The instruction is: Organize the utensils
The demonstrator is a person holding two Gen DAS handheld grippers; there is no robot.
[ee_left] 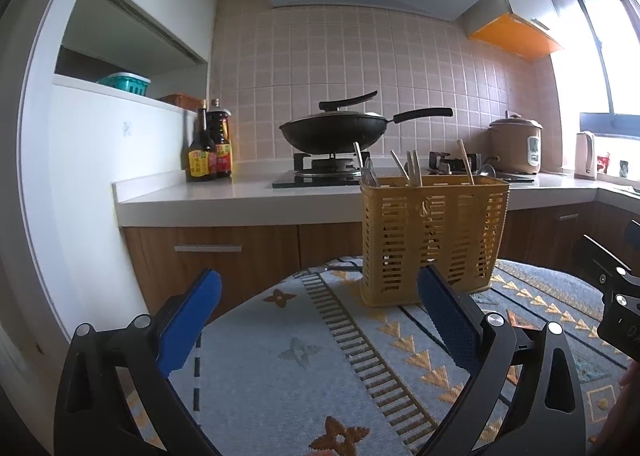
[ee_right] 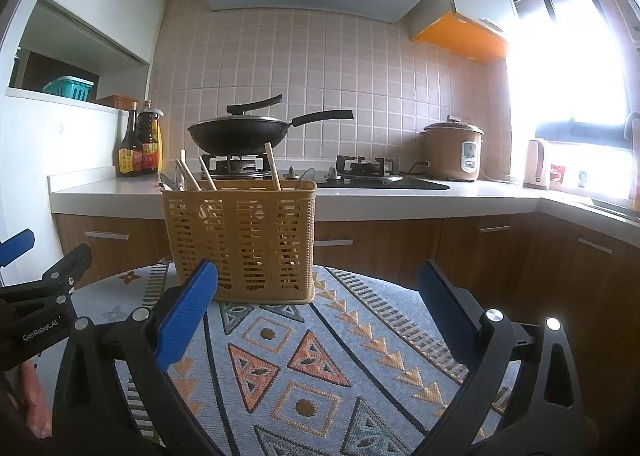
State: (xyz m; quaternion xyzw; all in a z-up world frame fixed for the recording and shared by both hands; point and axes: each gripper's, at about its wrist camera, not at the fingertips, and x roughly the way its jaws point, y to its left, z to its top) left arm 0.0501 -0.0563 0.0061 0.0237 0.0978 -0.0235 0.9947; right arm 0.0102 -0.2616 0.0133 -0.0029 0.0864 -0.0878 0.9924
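Observation:
A yellow slotted utensil basket (ee_left: 434, 236) stands upright on a patterned cloth (ee_left: 304, 352); it also shows in the right wrist view (ee_right: 240, 240). Several utensils stick out of it: chopsticks (ee_right: 273, 166), spoons (ee_left: 368, 172) and other handles. My left gripper (ee_left: 320, 320) is open and empty, low over the cloth, in front and left of the basket. My right gripper (ee_right: 318, 316) is open and empty, in front and right of the basket. Each gripper shows at the edge of the other's view.
Behind the cloth-covered table (ee_right: 320, 376) runs a kitchen counter (ee_left: 200, 196) with sauce bottles (ee_left: 208, 148), a black wok (ee_left: 332, 132) on the stove, a rice cooker (ee_left: 516, 144) and a kettle (ee_left: 586, 156). Wooden cabinets are below.

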